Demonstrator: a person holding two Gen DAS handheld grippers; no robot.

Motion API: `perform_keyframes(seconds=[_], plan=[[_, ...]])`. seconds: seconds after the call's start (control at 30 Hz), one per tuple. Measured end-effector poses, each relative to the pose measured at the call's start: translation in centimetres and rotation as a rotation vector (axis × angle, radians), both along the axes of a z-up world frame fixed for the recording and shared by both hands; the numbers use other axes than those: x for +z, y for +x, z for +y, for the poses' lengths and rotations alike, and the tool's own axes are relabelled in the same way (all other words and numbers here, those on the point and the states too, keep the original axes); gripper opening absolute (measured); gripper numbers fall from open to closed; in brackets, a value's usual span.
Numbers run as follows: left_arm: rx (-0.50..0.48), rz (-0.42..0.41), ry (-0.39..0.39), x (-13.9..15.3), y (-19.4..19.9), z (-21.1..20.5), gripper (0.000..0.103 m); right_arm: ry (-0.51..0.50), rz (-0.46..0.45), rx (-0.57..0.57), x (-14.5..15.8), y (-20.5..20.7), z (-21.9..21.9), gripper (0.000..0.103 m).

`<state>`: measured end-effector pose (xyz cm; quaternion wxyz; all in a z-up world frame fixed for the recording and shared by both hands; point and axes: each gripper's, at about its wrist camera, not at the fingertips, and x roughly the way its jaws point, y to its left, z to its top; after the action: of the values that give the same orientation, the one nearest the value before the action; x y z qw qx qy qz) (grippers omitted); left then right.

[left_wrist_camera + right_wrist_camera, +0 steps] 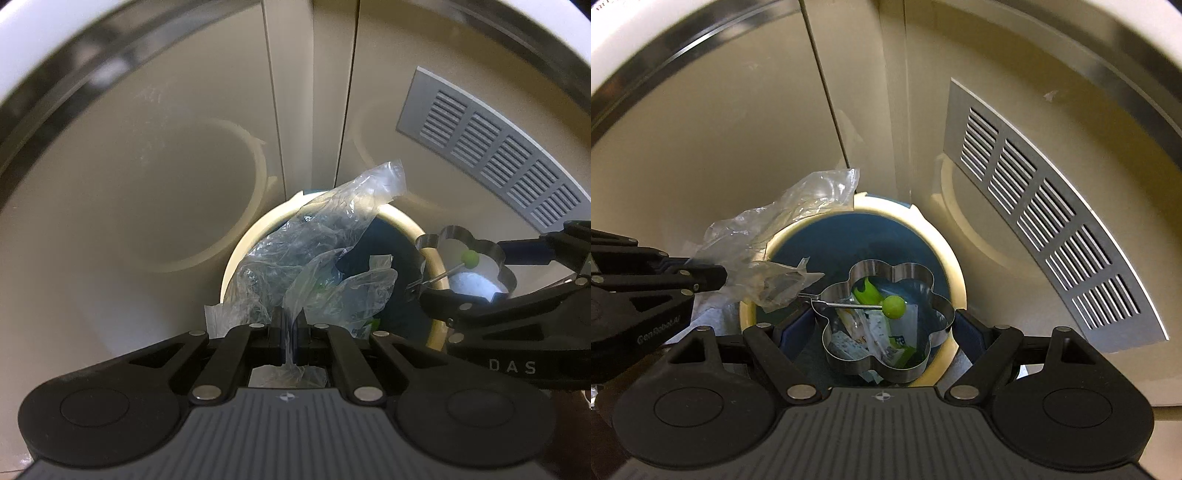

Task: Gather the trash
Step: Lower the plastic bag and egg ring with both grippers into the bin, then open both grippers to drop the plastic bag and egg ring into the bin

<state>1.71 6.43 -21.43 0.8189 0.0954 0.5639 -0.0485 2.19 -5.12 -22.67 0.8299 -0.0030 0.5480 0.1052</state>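
Note:
A round bin (236,251) with a cream rim and blue lining stands below both grippers. My left gripper (290,317) is shut on a crumpled clear plastic bag (314,229) that hangs over the bin's left side. From the right wrist, the same bag (757,236) trails from the left gripper (720,277) across the bin rim (955,266). My right gripper (882,325) grips a flower-shaped metal ring (849,365) with a green ball handle (894,307), directly over the bin mouth. Wrappers (871,339) lie inside the bin. The ring (432,240) and right gripper (480,273) also show at the left wrist view's right edge.
Cream cabinet doors (738,129) rise right behind the bin, with a vertical gap between them. A grey slatted vent grille (1045,218) sits in the right door, also seen as the grille (491,155). A chrome-edged white counter lip (55,74) curves overhead.

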Motion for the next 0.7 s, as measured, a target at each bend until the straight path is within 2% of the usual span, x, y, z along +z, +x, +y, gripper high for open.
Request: perform_keyframes(seconds=[0.7], plan=[[-0.009, 0.097, 0.038, -5.3, 3.2, -0.4, 0.003, -0.045, 0.100, -0.006, -4.8, 3.0, 1.5, 0.083]])
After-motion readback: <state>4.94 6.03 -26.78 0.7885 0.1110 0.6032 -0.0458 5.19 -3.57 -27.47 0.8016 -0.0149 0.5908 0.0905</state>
